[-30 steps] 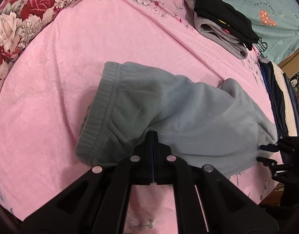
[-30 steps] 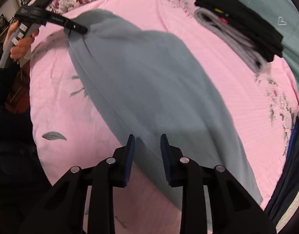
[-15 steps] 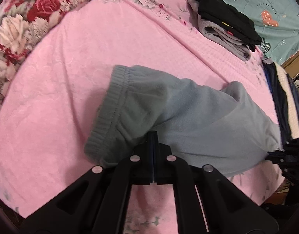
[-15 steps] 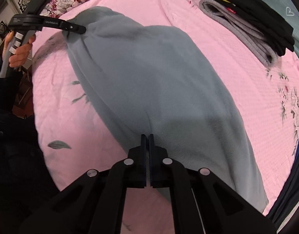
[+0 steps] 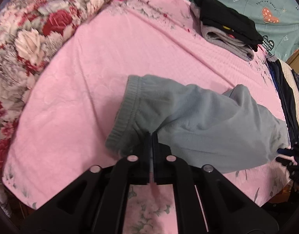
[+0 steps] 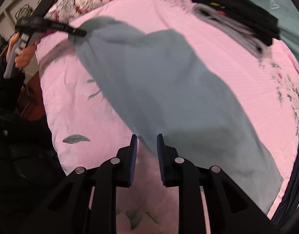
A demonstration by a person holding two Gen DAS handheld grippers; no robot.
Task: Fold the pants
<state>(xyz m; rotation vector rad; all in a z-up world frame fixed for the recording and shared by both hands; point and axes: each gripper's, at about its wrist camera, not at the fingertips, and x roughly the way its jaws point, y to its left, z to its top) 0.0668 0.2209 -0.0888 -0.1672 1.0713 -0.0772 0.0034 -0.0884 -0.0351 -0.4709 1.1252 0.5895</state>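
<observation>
Grey-blue fleece pants lie stretched across the pink bedspread, with the ribbed waistband toward the left. My left gripper is shut on the fabric just below the waistband. The right wrist view shows the same pants running away from my right gripper. Its jaws are opening, and the near edge of the pants lies between the blue pads without being pressed. At the far end a hand holds the left gripper, which pinches the lifted waistband end. The right gripper shows at the right edge.
A stack of folded black and grey clothes sits at the far side of the bed. A floral quilt lies at the left and a teal blanket behind. Dark folded garments line the right edge. The person's dark clothing stands beside the bed.
The right gripper closed at the pants' edge half a second ago and now stands apart again. The left gripper has risen a little, still holding the fabric below the waistband.
</observation>
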